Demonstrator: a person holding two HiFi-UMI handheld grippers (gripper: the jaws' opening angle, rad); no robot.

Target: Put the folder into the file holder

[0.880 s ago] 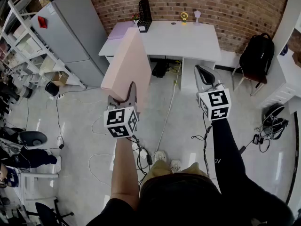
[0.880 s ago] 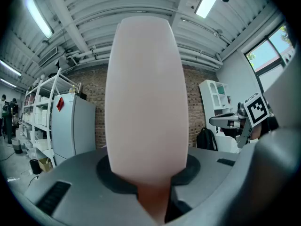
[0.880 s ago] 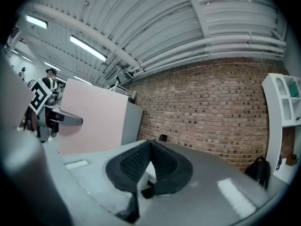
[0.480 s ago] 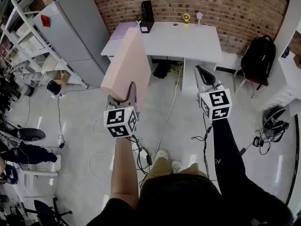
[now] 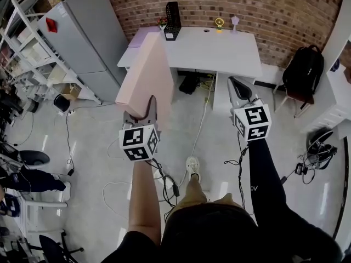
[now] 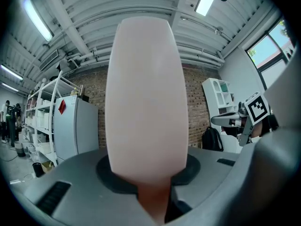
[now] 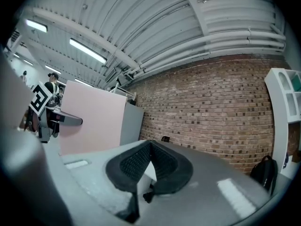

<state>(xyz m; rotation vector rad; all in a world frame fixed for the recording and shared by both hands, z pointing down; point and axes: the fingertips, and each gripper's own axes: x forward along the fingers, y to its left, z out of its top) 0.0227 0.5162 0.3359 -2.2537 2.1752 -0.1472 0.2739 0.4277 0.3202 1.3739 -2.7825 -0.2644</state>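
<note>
A tall pale pink folder (image 5: pixel 145 73) stands upright in my left gripper (image 5: pixel 140 109), which is shut on its lower edge. In the left gripper view the folder (image 6: pixel 146 93) fills the middle, pinched between the pads of the left gripper (image 6: pixel 149 173). The black file holder (image 5: pixel 173 19) stands at the back left of the white desk (image 5: pixel 214 45), well ahead of both grippers. My right gripper (image 5: pixel 237 86) is level at the right, shut and empty. In the right gripper view its pads meet at the tip of the right gripper (image 7: pixel 149 147), with the folder (image 7: pixel 91 117) off to the left.
A grey cabinet (image 5: pixel 88 37) and white shelves (image 5: pixel 27 43) line the left side. A black backpack (image 5: pixel 299 64) leans right of the desk. Cables (image 5: pixel 164 185) trail over the floor by the person's shoe (image 5: pixel 192 167). Small ornaments (image 5: pixel 219 22) stand at the desk's back edge.
The person has stepped forward, one shoe now ahead, and the desk sits slightly nearer. Both grippers keep their places in the picture and the folder stays gripped.
</note>
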